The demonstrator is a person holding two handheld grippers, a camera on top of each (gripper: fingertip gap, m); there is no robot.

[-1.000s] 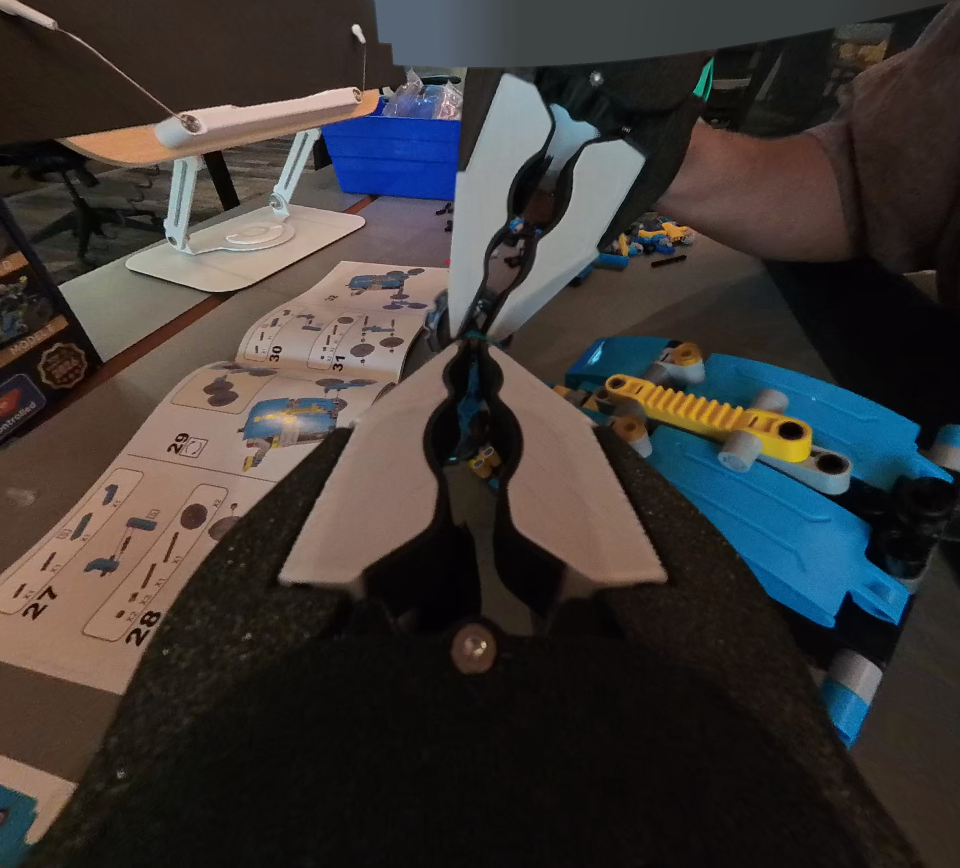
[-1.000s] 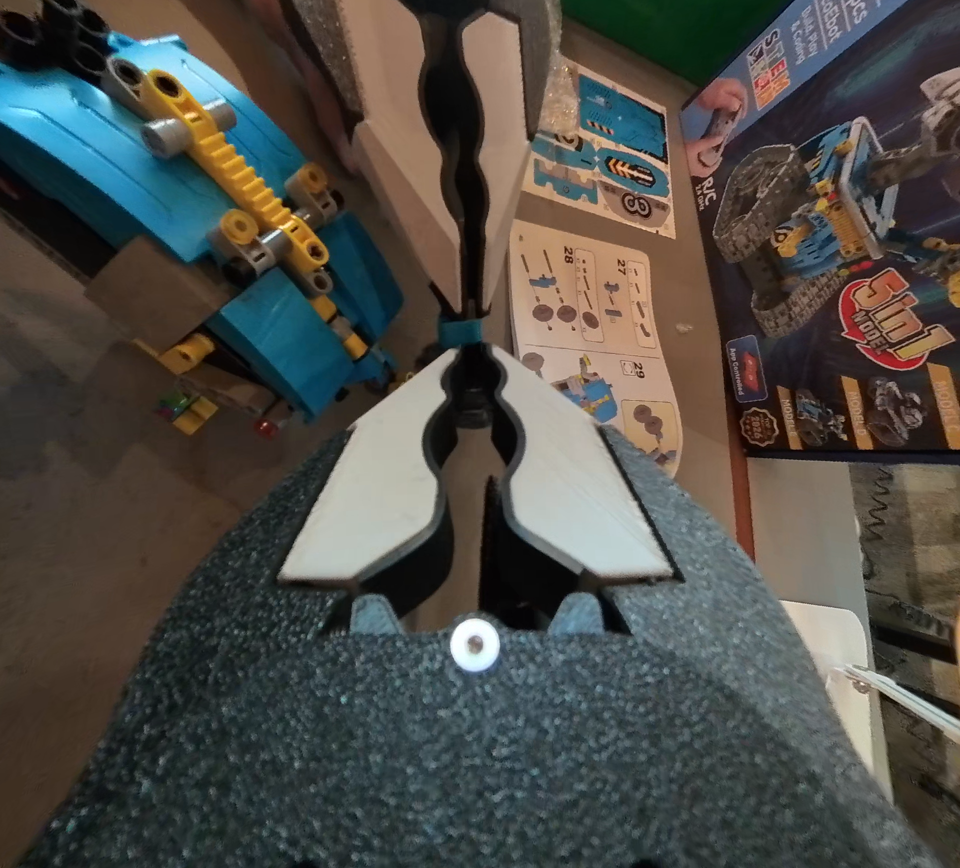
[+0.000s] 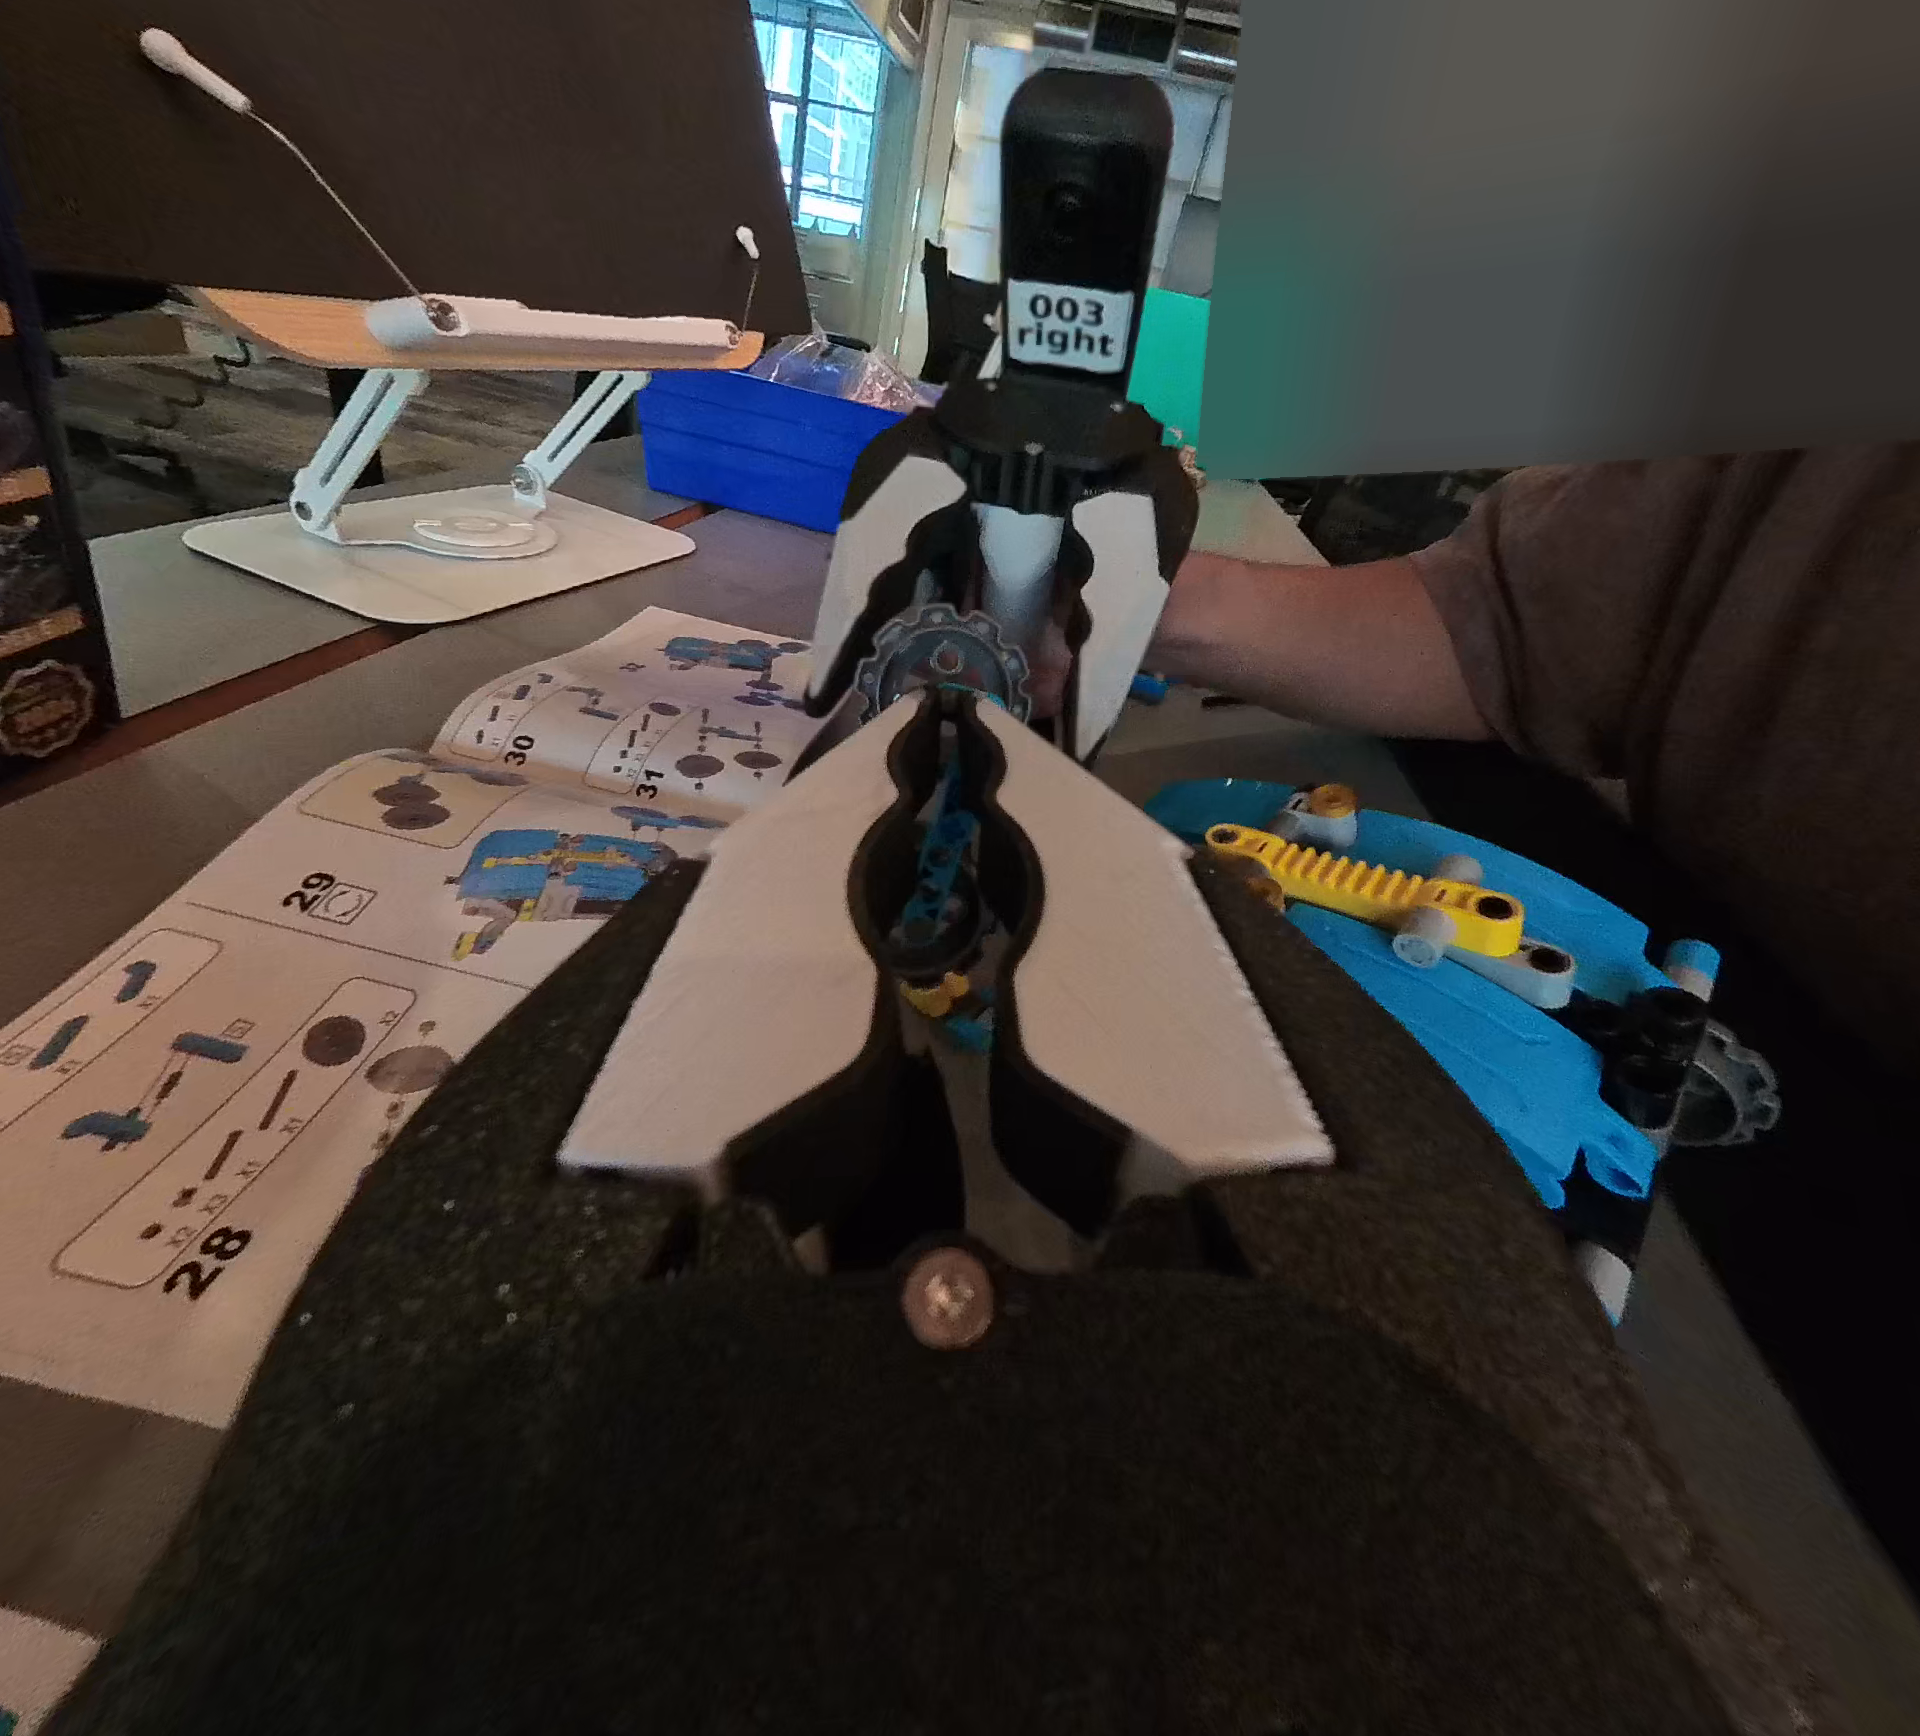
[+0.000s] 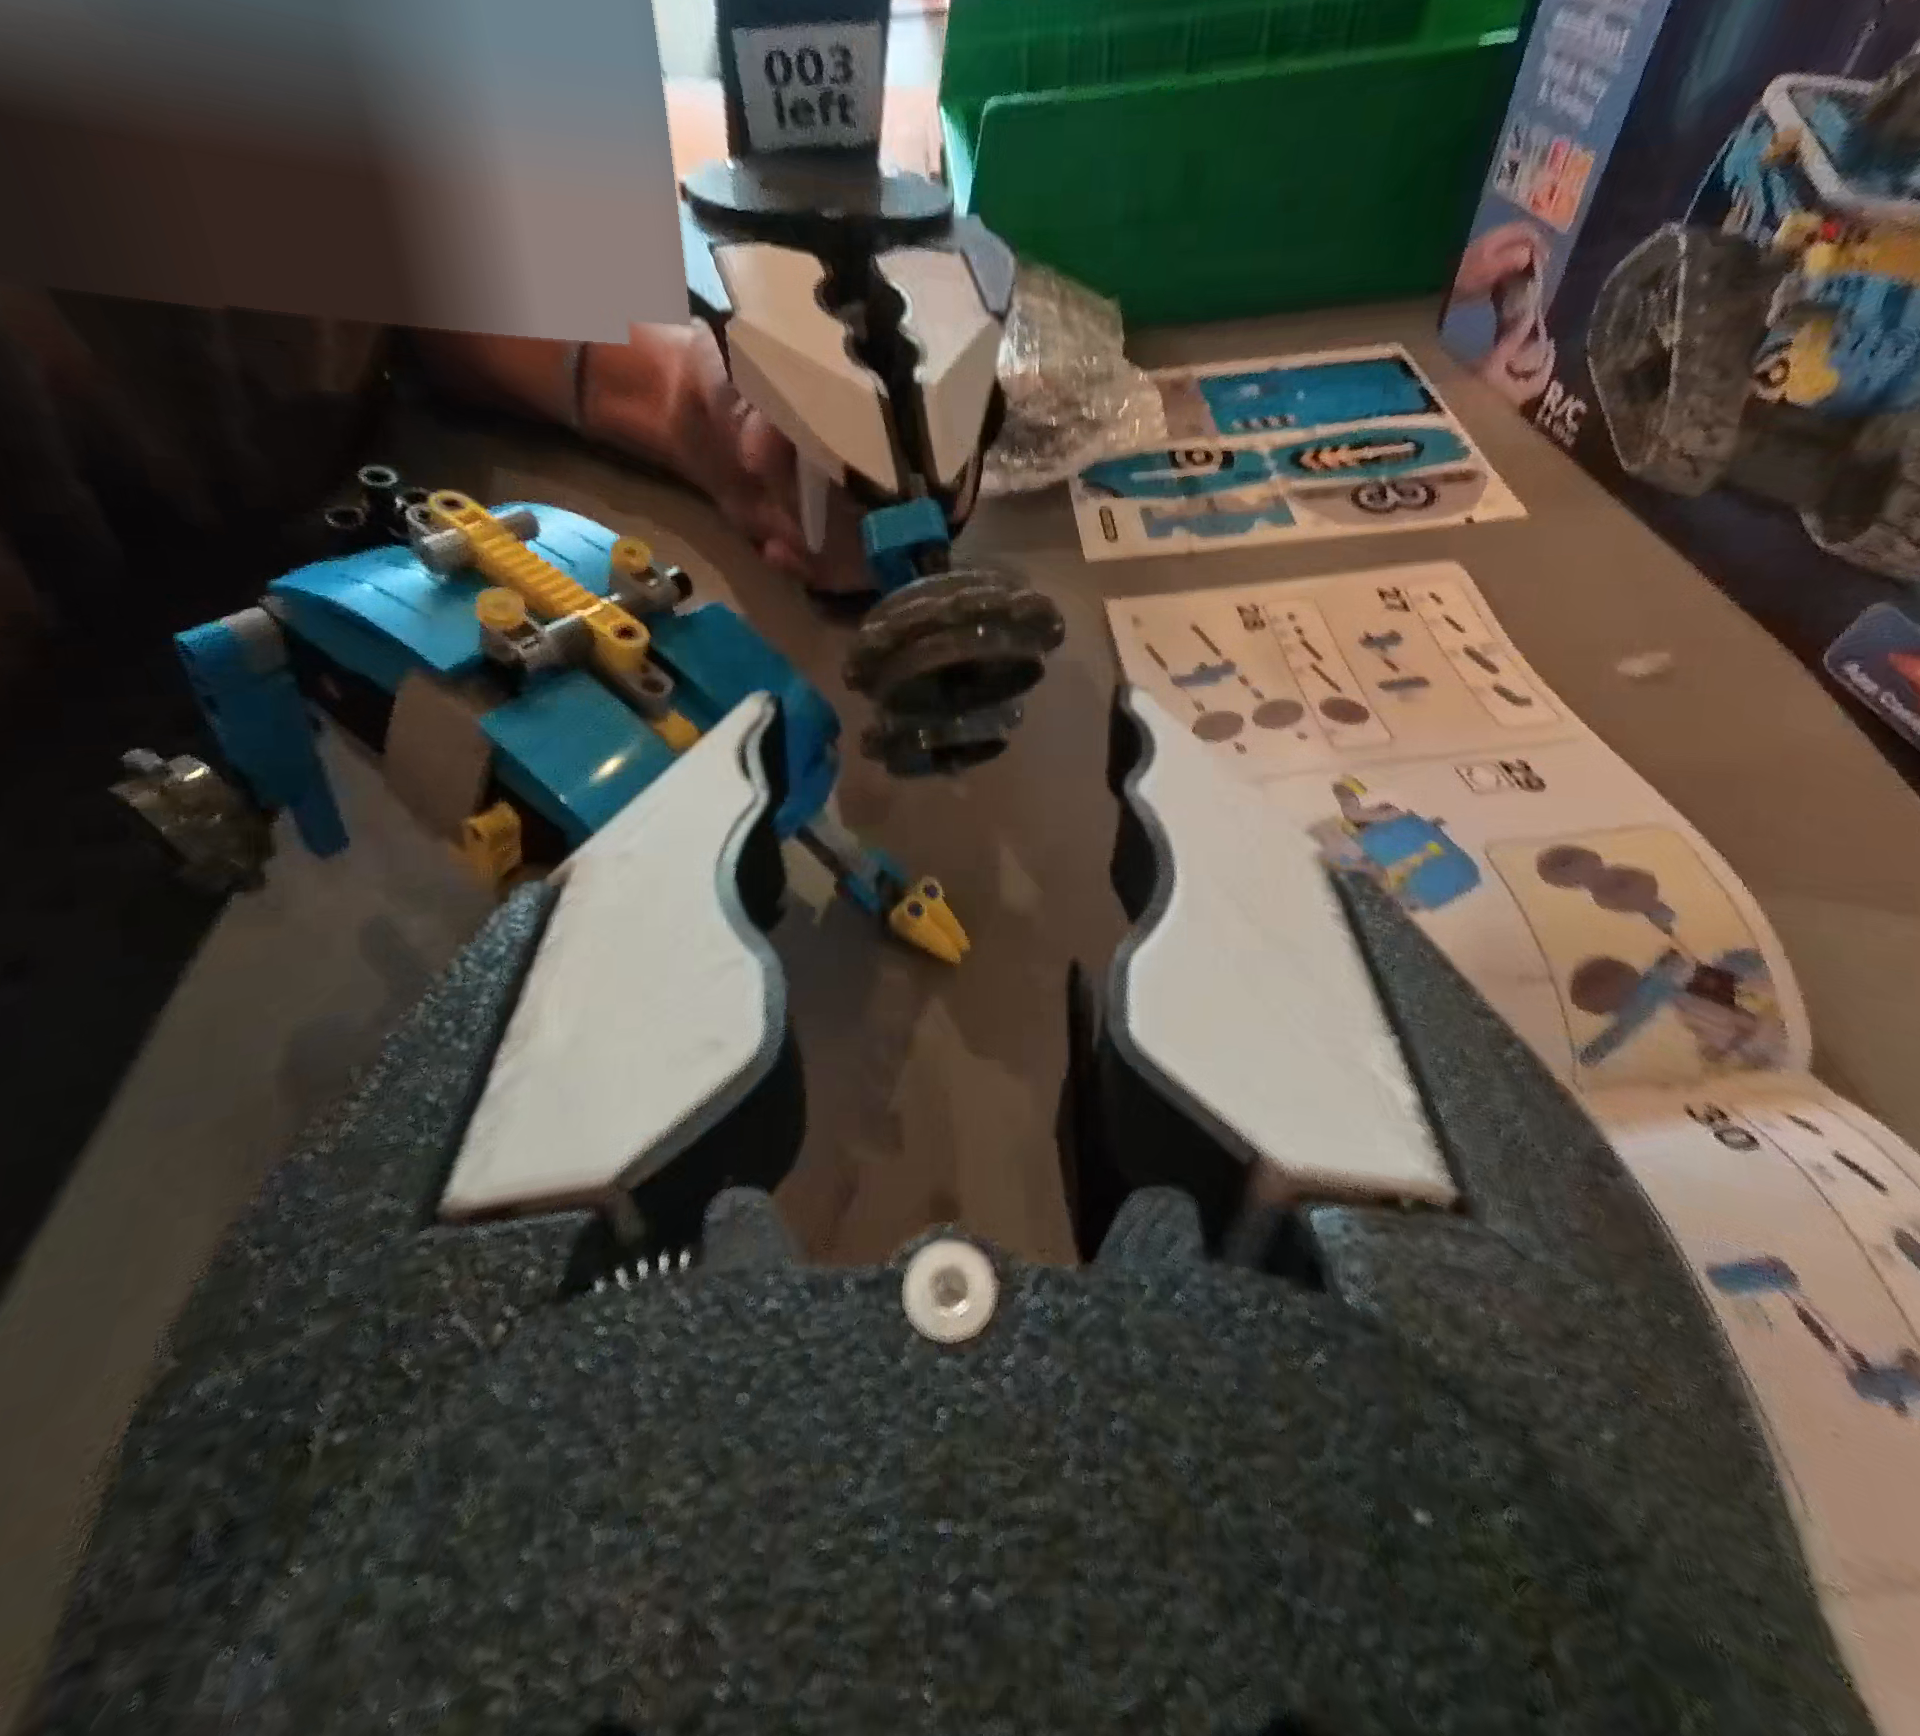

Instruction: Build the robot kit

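The left gripper (image 3: pixel 940 699) has its jaws pressed together on a small blue beam piece (image 4: pixel 902 531), whose far end carries a dark grey gear wheel (image 4: pixel 951 670) held clear above the surface (image 4: pixel 312 938). The right gripper (image 4: pixel 940 730) has its jaws spread wide with nothing between them; in the left wrist view it stands just beyond the gear wheel, its tips either side of it, and whether they touch it cannot be told. In the right wrist view the gear wheel hangs just past the open tips.

Left of the right gripper in its own view lies a blue brick-built body (image 4: pixel 499 699) with a yellow toothed rack (image 4: pixel 535 580) across its top, and close by it a small yellow-tipped piece (image 4: pixel 925 923) rests on the surface. To the right an open instruction booklet (image 4: pixel 1403 751) lies flat, with a sticker sheet (image 4: pixel 1288 471) beyond it and a crumpled clear bag (image 4: pixel 1070 387) beside that. Farther off stand a green bin (image 4: pixel 1226 159) and, at the right edge, the printed toy box (image 4: pixel 1714 232). In the left wrist view a white laptop stand (image 3: pixel 436 481) and a blue bin (image 3: pixel 748 450) sit at the far side
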